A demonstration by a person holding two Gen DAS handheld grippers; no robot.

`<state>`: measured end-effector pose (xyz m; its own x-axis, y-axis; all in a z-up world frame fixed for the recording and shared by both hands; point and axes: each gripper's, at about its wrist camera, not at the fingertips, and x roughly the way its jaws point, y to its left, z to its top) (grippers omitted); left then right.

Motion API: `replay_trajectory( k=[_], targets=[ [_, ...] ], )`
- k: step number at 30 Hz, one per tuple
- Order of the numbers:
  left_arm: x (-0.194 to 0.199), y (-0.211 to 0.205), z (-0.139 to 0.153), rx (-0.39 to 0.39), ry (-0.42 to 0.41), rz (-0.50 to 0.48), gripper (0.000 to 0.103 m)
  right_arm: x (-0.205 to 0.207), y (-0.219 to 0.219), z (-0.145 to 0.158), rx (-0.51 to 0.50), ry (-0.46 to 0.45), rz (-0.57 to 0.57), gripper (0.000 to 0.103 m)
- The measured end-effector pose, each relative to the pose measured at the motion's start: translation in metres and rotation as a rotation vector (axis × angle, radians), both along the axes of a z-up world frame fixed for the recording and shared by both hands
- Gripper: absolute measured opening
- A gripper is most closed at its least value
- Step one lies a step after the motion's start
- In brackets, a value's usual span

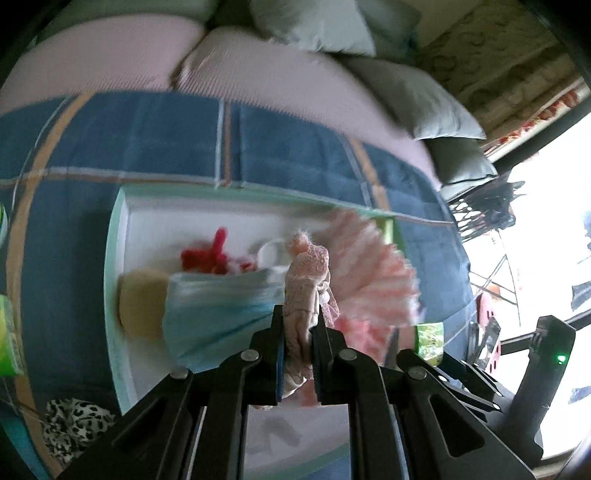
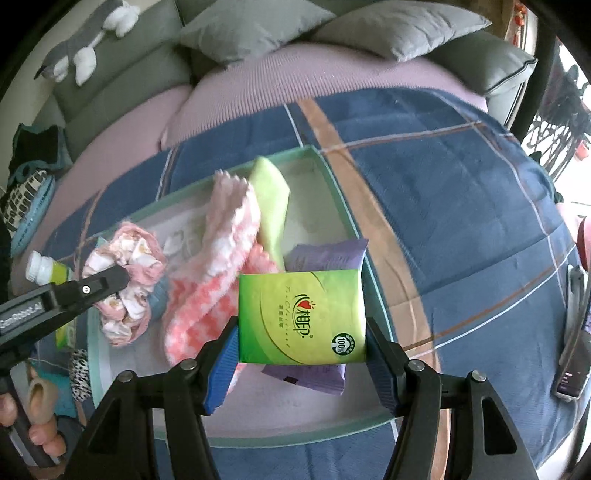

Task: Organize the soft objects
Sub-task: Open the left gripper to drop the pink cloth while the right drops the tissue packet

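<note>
My left gripper is shut on a pink floral scrunchie and holds it over the shallow white box with a mint rim; the scrunchie also shows in the right wrist view. My right gripper is shut on a green tissue pack above the box's near right part. In the box lie a pink-and-white fuzzy sock, a light green pack, a purple pack, a blue face mask, a red fuzzy item and a tan sponge.
The box rests on a blue plaid blanket over a pink sofa seat with grey cushions. A leopard-print scrunchie and a green pack lie left of the box. A white-capped bottle and a phone lie nearby.
</note>
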<state>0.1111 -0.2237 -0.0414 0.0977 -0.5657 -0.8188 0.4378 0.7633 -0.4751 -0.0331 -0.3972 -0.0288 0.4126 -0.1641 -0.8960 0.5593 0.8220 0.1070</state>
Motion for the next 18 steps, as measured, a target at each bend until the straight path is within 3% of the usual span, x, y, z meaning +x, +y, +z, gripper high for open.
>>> replay_trajectory(
  k=[7,14,18],
  targets=[
    [0.005,0.005,-0.028,0.081,0.038,0.034,0.012,0.002,-0.002,-0.013,0.014,0.038,-0.001,0.066],
    [0.003,0.002,-0.024,0.112,0.022,0.025,0.013,0.003,-0.001,-0.012,0.008,0.045,0.0,0.066],
    [0.0,-0.002,-0.016,0.123,0.011,0.031,0.022,0.005,-0.002,-0.013,0.003,0.051,-0.001,0.066]
  ],
)
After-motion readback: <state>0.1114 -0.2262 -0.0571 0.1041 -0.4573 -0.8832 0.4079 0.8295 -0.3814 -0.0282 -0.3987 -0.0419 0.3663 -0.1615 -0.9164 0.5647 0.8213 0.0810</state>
